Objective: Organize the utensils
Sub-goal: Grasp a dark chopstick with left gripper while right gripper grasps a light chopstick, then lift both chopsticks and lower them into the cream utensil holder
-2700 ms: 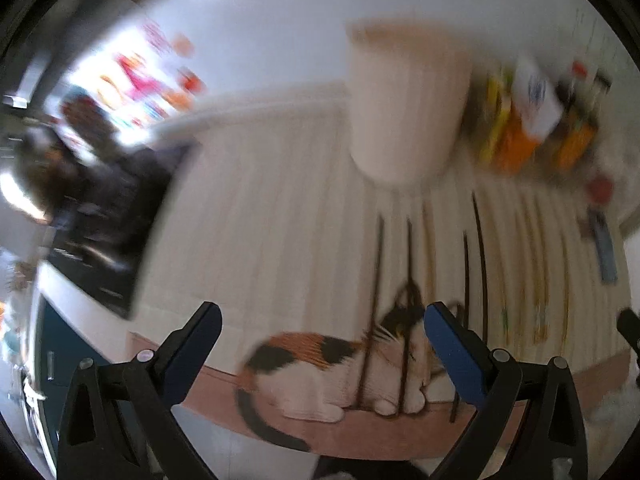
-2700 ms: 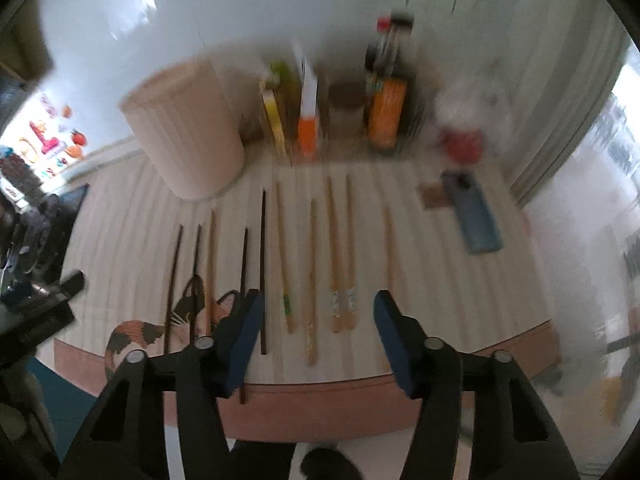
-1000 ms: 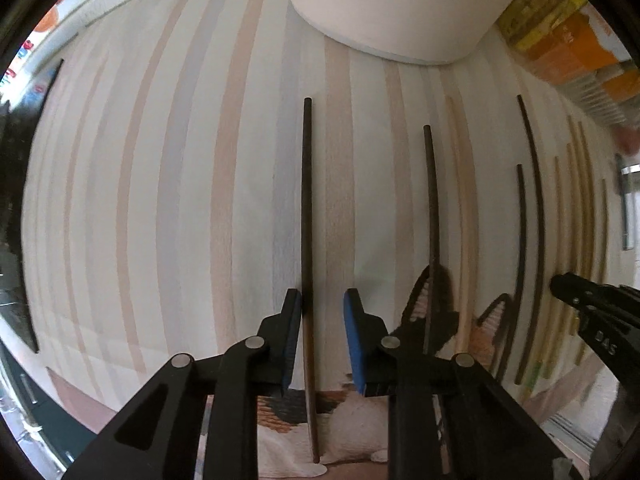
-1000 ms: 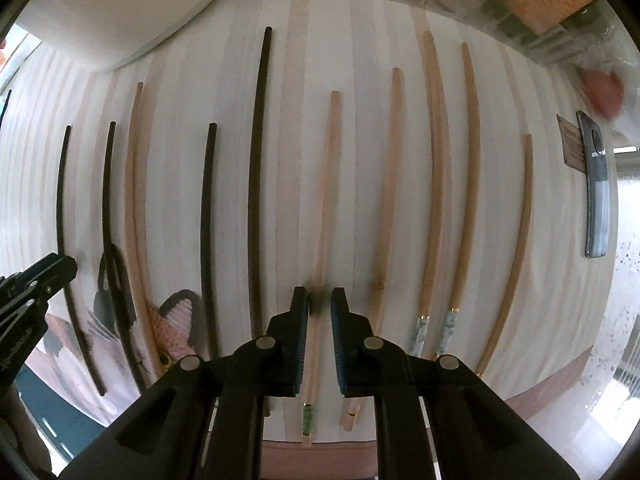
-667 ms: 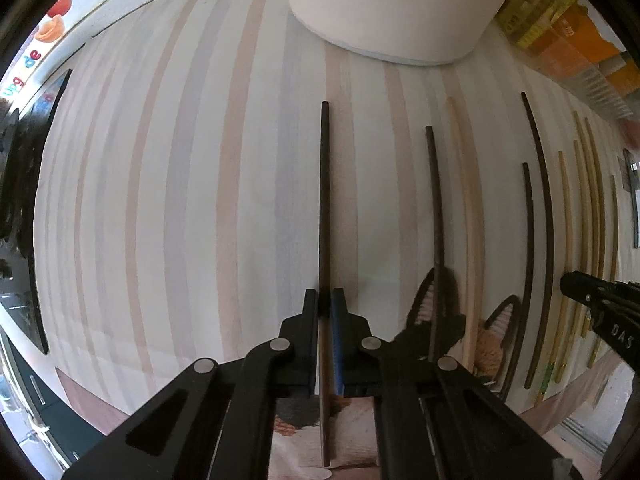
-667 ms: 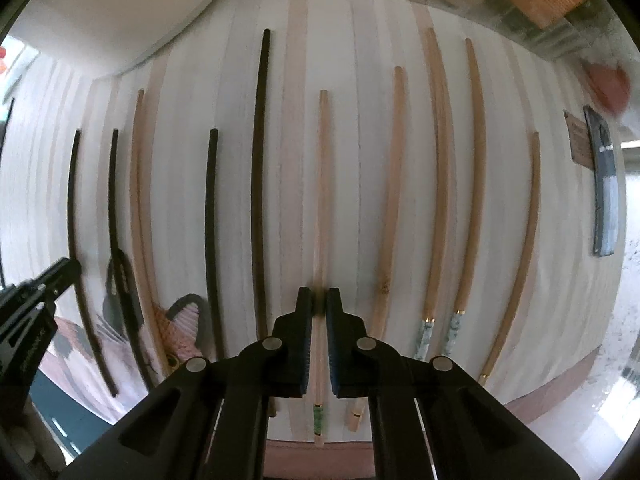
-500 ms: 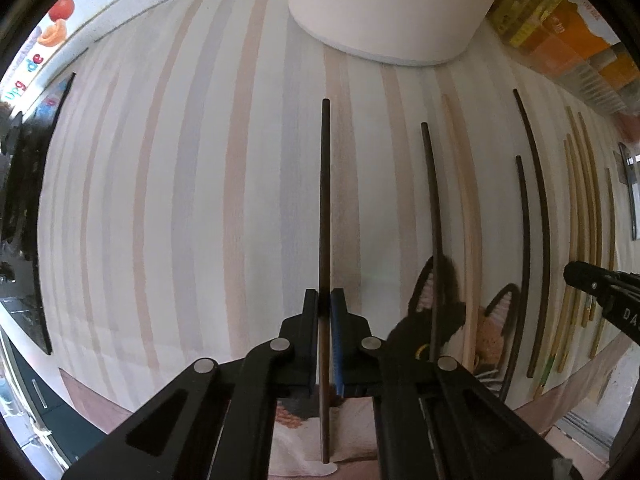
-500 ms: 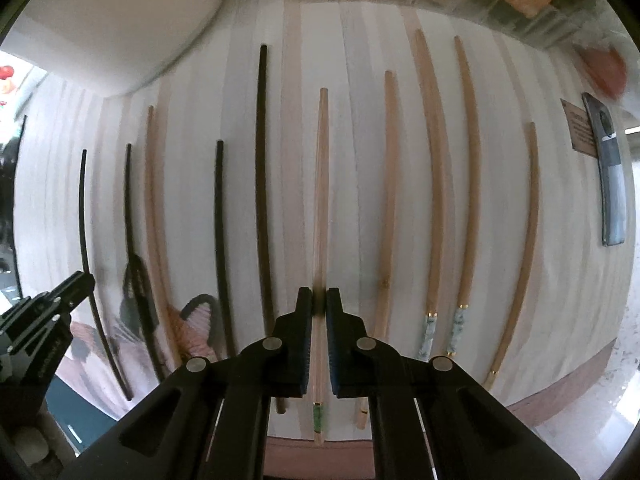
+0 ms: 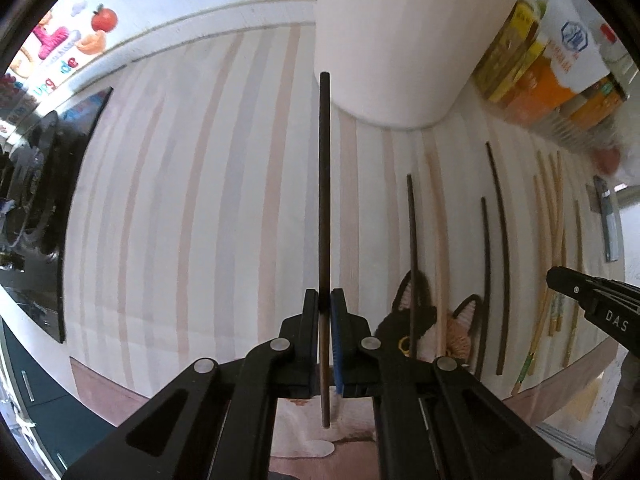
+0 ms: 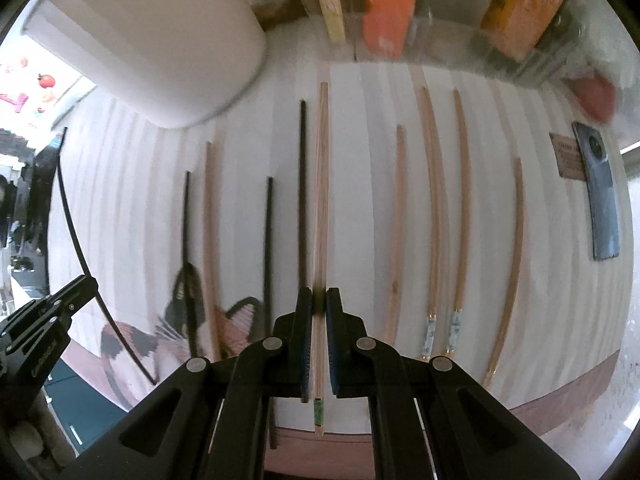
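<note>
- Looking first along the left wrist view, we see the left gripper (image 9: 325, 304) with its jaws pinched tight on a long dark brown chopstick (image 9: 324, 184), which points straight ahead, its far tip in front of the base of a tall cream cylindrical container (image 9: 404, 40).
- Below it we see a pale placemat with pastel stripes (image 9: 192, 208), printed with a calico cat (image 9: 416, 320) near its front edge.
- To the right on the mat we see three more dark chopsticks (image 9: 500, 240) and several light wooden ones (image 9: 556, 220), lying roughly side by side and apart from each other.
- Beyond them we see yellow and orange boxes (image 9: 532, 68) against the wall, and at the right edge the black tip of the right gripper (image 9: 592, 304).
- On the left we see a dark screen (image 9: 48, 200) and colourful fruit pictures (image 9: 80, 40) on the white wall.
- Turning to the right wrist view, we see the right gripper (image 10: 316, 312) closed on a light wooden chopstick with a green band (image 10: 322, 200), which runs forward just beside a dark chopstick on the mat.
- To its right we see four pale wooden chopsticks (image 10: 432, 208), two with patterned ends, and farther right a blue-grey phone (image 10: 600, 196) beside a small brown card (image 10: 566, 156).
- At the back we see the cream container at upper left and a clear rack holding the boxes (image 10: 460, 36).
- At the left edge we see the left gripper with its dark chopstick arcing upward.
</note>
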The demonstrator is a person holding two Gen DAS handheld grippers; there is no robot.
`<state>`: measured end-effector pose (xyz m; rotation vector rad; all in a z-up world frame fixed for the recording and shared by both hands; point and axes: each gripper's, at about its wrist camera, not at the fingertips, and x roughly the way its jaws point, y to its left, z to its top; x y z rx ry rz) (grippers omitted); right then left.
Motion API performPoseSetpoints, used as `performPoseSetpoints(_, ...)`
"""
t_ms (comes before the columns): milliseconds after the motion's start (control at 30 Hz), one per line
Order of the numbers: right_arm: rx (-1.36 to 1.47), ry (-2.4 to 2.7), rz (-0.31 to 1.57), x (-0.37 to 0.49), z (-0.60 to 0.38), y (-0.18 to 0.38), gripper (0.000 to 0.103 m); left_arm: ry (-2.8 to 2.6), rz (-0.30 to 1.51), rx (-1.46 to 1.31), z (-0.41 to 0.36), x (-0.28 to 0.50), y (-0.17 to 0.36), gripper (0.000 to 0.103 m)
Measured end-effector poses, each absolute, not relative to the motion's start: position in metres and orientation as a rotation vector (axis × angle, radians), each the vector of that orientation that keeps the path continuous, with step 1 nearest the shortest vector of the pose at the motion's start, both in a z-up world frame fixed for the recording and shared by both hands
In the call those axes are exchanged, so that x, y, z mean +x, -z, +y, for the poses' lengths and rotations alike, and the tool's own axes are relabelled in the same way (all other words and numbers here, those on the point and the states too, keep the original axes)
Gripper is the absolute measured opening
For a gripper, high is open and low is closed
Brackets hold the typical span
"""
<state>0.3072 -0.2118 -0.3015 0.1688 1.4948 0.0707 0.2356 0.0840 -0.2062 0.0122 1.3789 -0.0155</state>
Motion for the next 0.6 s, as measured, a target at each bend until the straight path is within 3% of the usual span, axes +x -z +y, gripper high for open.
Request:
performPoseSetpoints(233,0.153,-0.111,1.398,0.305,-0.204,0.267,0.007,-0.017,1.279,-0.017,0.087,0.224,0.176,0.003)
performPoseSetpoints(600,0.171,-0.188,1.198,0.326,-0.180,0.180,0.007,-0.031,1.049,-0.078,0.098,0.222,0.081,0.003)
